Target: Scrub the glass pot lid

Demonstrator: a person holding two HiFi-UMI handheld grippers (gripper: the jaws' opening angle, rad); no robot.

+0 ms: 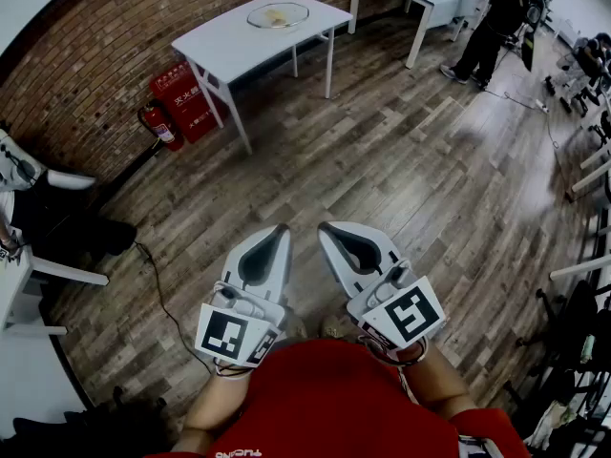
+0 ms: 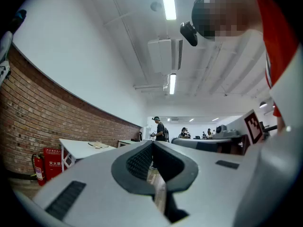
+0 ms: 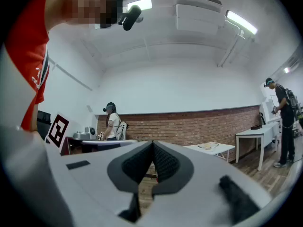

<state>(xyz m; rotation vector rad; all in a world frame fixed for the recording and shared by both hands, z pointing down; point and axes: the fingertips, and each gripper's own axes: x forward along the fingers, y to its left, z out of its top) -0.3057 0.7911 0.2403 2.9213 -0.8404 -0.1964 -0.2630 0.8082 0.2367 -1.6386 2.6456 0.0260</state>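
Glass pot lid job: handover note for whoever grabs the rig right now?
Left tool: shut, empty, held in front of the body.
Right tool: shut, empty, beside the left one.
Glass pot lid: lying on the white table across the floor, far from both tools. Something yellowish sits in it, too small to identify.
Done: nothing yet, lid untouched.
Left: walk to the table, find a scrubber, hold the lid, scrub it.

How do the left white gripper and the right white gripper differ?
The left white gripper leans right in the head view, the right white gripper left, so their tips converge. The left's marker cube shows a different black pattern from the right's. Both have jaws shut on nothing, held over the wooden floor, far from the glass pot lid on the white table.
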